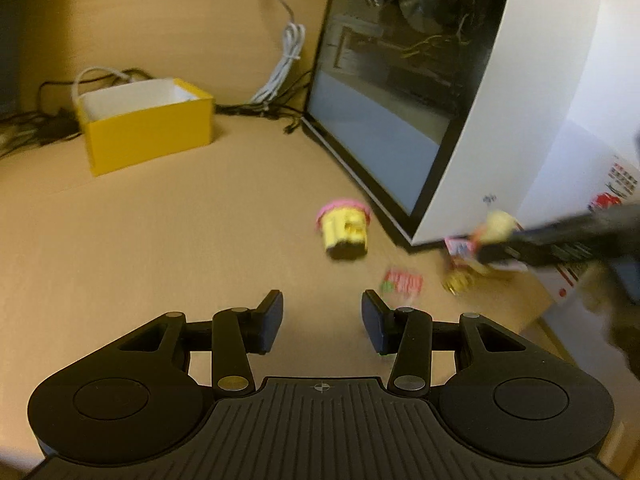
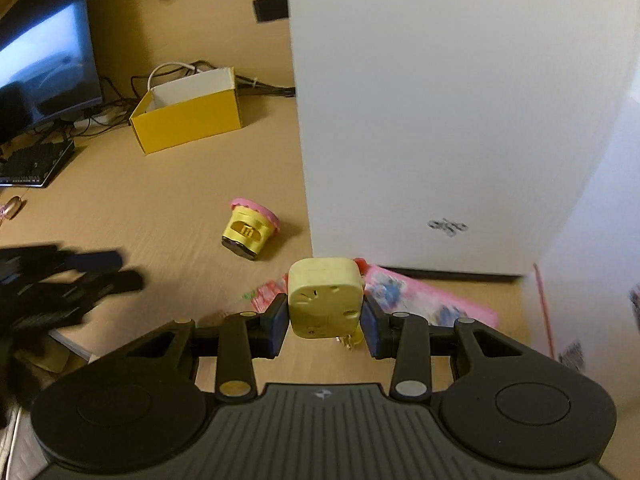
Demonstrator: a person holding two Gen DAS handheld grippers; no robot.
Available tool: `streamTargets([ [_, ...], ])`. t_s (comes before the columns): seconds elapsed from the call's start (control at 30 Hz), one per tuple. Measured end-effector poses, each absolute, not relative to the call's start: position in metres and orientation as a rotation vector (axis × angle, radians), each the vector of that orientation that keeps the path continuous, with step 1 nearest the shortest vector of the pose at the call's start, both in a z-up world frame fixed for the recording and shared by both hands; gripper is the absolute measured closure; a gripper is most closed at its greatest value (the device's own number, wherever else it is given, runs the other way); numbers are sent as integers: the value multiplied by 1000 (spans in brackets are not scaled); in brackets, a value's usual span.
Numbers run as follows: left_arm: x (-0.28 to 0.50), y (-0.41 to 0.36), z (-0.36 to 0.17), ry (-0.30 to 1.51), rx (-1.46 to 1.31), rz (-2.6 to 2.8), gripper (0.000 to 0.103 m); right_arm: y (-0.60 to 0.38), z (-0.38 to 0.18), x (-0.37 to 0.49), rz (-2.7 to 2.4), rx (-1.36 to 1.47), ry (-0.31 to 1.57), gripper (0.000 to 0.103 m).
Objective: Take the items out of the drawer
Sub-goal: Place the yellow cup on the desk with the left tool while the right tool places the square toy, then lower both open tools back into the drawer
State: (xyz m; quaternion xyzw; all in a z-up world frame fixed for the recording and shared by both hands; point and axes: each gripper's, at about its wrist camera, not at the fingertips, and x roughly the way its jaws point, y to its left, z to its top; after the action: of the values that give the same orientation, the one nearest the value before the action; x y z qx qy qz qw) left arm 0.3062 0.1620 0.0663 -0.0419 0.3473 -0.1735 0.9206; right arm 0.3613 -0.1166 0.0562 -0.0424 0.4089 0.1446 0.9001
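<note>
Your right gripper [image 2: 325, 320] clamps a pale yellow plug adapter [image 2: 325, 300] between its pads, lifted above the table [image 2: 160, 220] near the front edge, just before the white cabinet [image 2: 440, 120]. Your left gripper [image 1: 322, 322] hangs with fingers wide apart, holding nothing. Ahead of it a yellow tub with a pink lid [image 1: 345, 233] lies tipped on the table, a small pink packet [image 1: 402, 286] nearer the fingers.

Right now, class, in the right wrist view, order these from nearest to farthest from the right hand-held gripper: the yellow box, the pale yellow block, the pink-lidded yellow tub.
1. Pale yellow block: clamped between the fingers of the right hand-held gripper.
2. Pink-lidded yellow tub: tipped on the desk, ahead and left.
3. Yellow box: open, far back left, near the cables.
</note>
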Motion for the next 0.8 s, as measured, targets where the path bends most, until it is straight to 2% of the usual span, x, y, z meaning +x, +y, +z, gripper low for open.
streamTargets([
  [0.07, 291, 166, 65, 740, -85, -356, 55, -111, 49, 372, 327, -85, 864, 64],
  [0.1, 285, 167, 62, 758, -77, -359, 55, -109, 44, 378, 333, -81, 875, 60],
  [0.13, 277, 168, 60, 776, -65, -364, 55, -108, 40, 380, 322, -83, 880, 49],
  [0.17, 270, 168, 57, 790, -53, -369, 55, -106, 37, 382, 309, -87, 887, 47],
  [0.6, 215, 150, 24, 967, 188, -510, 55, -114, 37, 303, 328, -172, 862, 42],
  [0.73, 208, 137, 14, 998, 287, -578, 55, -130, 33, 277, 301, -121, 859, 34],
  [0.8, 207, 127, 7, 1030, 340, -611, 55, -136, 28, 264, 297, -103, 879, 34],
])
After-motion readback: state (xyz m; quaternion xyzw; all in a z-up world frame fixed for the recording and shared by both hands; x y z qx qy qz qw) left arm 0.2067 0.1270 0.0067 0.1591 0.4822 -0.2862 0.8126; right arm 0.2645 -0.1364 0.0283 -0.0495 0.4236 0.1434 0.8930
